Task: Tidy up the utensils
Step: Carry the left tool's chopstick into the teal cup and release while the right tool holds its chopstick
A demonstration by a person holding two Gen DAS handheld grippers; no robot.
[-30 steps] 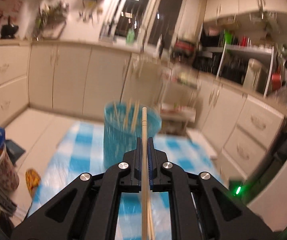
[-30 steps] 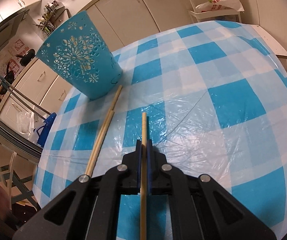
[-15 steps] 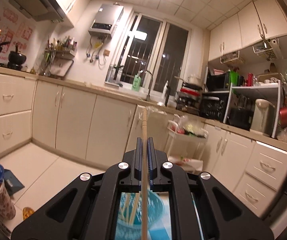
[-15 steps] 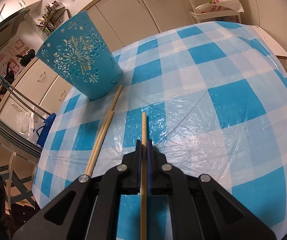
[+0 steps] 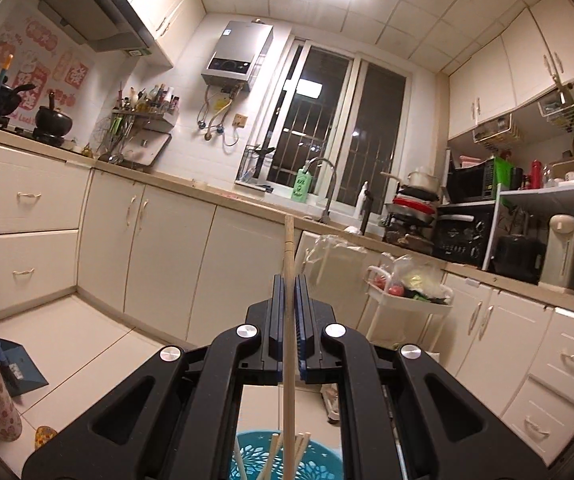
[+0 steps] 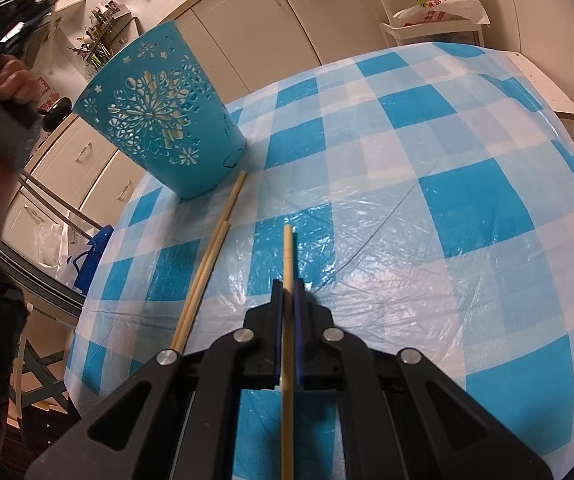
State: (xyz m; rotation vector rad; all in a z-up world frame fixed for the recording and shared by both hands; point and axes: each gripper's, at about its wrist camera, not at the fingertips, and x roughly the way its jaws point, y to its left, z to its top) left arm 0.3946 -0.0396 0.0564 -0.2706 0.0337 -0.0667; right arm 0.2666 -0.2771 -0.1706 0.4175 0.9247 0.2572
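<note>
My left gripper is shut on a wooden chopstick, held above the teal cut-out holder, whose rim shows at the bottom of the left wrist view with several chopsticks in it. My right gripper is shut on another chopstick, low over the blue checked tablecloth. The holder stands on the table at the far left in the right wrist view. Two loose chopsticks lie on the cloth between the holder and my right gripper.
The hand holding the left gripper shows at the upper left of the right wrist view, above the holder. Kitchen cabinets, a white trolley and a folding chair surround the table. The table's left edge is near the loose chopsticks.
My left gripper has tilted up and moved over the holder, which dropped from mid-view to the bottom edge. My right gripper and its chopstick have not moved.
</note>
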